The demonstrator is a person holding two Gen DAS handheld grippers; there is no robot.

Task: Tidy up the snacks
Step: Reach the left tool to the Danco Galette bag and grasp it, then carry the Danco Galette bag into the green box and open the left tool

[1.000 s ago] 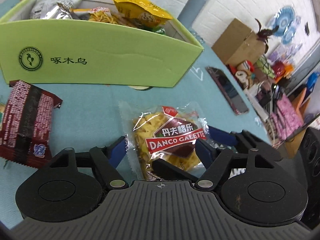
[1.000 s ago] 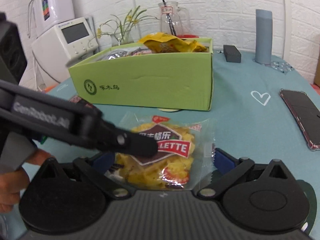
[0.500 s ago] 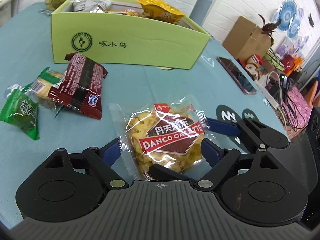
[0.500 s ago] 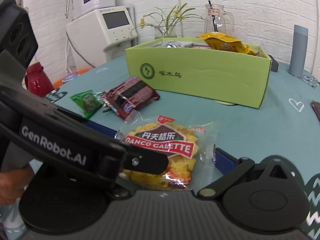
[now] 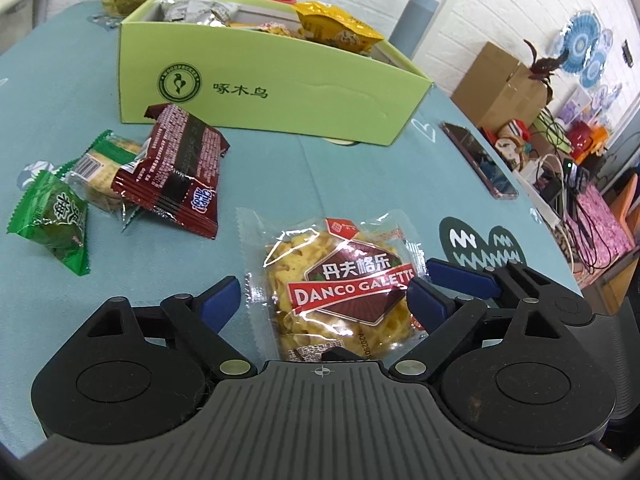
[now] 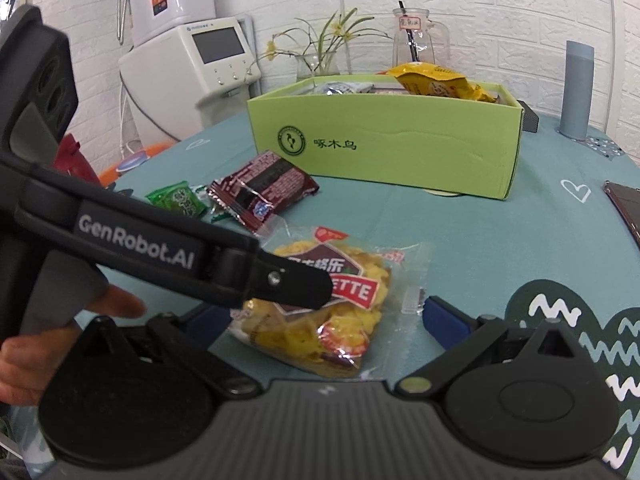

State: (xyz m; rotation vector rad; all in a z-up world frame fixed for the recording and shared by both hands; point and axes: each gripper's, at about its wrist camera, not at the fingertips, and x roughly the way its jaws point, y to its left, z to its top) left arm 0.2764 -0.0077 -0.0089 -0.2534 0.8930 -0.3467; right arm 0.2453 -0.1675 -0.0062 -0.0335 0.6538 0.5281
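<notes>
A clear Danco Galette packet (image 5: 340, 280) of yellow waffle biscuits lies on the teal tablecloth. My left gripper (image 5: 324, 298) is open, its blue fingers on either side of the packet. My right gripper (image 6: 320, 316) is also open around the same packet (image 6: 340, 308) from the other side; the left gripper's black finger (image 6: 288, 284) crosses over it. The green cardboard box (image 5: 280, 92) stands behind, with several snack bags inside. A dark red packet (image 5: 176, 168), a biscuit packet (image 5: 100, 168) and a green packet (image 5: 56, 220) lie to the left.
A phone (image 5: 476, 160) lies at the right near the table edge. A grey cylinder (image 6: 576, 88), a glass jug (image 6: 412, 36) and a vase of flowers (image 6: 320, 56) stand behind the box. A white appliance (image 6: 188, 60) is off the table at left.
Both grippers have pulled back from the box with the Galette packet between their fingers; the box now looks farther away and the loose packets at the left have come into view.
</notes>
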